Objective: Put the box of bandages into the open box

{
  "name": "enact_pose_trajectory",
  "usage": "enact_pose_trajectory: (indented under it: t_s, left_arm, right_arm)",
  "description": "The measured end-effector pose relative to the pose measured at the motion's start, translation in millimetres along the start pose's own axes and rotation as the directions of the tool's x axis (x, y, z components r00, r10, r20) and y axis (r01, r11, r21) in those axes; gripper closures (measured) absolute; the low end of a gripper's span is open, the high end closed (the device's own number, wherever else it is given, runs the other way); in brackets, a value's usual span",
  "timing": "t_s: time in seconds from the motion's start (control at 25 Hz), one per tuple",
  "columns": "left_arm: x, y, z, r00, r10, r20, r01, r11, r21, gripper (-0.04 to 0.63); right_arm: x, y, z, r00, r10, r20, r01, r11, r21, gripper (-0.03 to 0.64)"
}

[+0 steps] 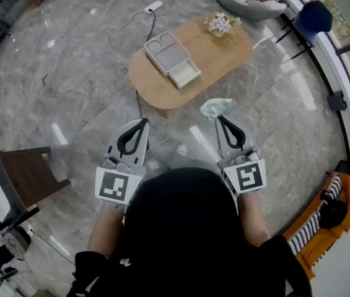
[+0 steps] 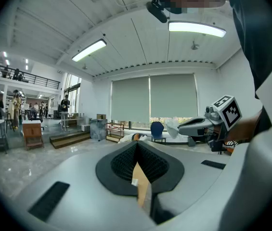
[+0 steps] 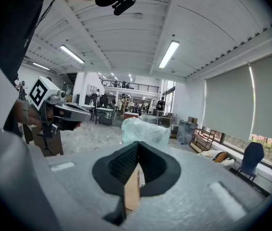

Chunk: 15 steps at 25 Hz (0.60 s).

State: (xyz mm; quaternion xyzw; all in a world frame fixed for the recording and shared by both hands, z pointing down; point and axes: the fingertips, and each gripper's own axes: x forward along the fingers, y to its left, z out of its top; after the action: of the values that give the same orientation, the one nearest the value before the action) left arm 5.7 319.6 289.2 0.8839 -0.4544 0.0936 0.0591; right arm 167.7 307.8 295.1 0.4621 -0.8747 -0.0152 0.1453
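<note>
Both your claws are clenched on nothing, well apart from the worktop (image 1: 156, 86).
Your left claw (image 1: 144, 122) sits low centre-left. At upper centre is the open box (image 1: 168, 53), with the box of bandages (image 1: 185, 75) outside it, touching its lower right edge. Right of these, a plastic bag (image 1: 217, 107) lies just past your right claw (image 1: 220, 118).

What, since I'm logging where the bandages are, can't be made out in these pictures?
- The plastic bag at the shut right gripper's tip: crumpled film hides its contents, every view.
- The open box on the table: head view, too small to read its compartments.
- Both gripper views: aimed across the room, so table and box fall outside the frame.
</note>
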Motion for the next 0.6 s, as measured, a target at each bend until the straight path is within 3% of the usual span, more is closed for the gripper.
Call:
enact_pose_trajectory:
  t_s: [0.2,0.44,0.6]
  left_arm:
    - [22,-17,6,1.000,0.012,-0.023,-0.012,1.000,0.017,0.586]
    - [55,-38,9,0.997,0.044,-0.065,-0.041,0.998,0.046,0.586]
    - [74,-47,5,0.994,0.061,-0.092,-0.056,0.997,0.053,0.586]
  right_arm:
    - [-7,-28,-6,1.000,0.004,0.006,-0.004,1.000,0.024,0.620]
    - [-13,-75,-20,0.999,0.018,0.048,-0.024,0.991,0.131,0.620]
    - [-10,-100,-35,1.000,0.000,0.026,-0.004,0.989,0.145,0.620]
